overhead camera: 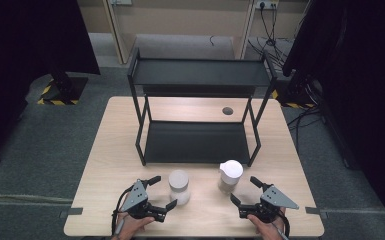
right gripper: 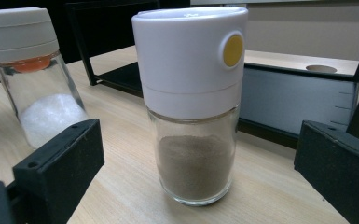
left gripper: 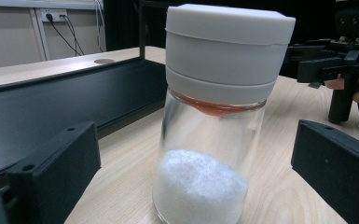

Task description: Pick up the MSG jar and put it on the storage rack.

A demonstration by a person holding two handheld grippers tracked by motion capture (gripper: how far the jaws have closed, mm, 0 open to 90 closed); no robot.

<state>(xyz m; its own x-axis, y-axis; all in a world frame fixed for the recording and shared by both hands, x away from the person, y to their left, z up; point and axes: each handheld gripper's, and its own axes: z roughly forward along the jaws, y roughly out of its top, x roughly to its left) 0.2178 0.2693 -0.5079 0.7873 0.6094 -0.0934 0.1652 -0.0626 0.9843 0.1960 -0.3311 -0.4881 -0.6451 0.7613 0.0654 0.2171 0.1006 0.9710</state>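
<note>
Clear glass, grey-lidded and part filled with white grains, forms the shaker jar (overhead camera: 179,187) that stands upright between the spread jaws of my left gripper (overhead camera: 161,193), pads not touching it; in the left gripper view the same jar (left gripper: 214,116) sits squarely ahead, a black jaw off to either side. My right gripper (overhead camera: 243,190) is likewise agape around the clear glass jar of brown powder with a white cap and yellow button (overhead camera: 229,176), seen close in the right gripper view (right gripper: 192,102), also upright and untouched. Both jars rest on the near part of the table, just in front of the rack. To grip well, I judge that each hand should advance until the glass body, not the wider lid, lies between the pads, keep the jaws level, and close evenly so neither jar tips. The surface is a pale wood-grain tabletop (overhead camera: 105,165) with a round cable hole (overhead camera: 227,111); on it stands a black metal two-tier rack (overhead camera: 197,75), both shelves bare. Grey carpet, dark curtains and wall sockets with cables surround it.
</note>
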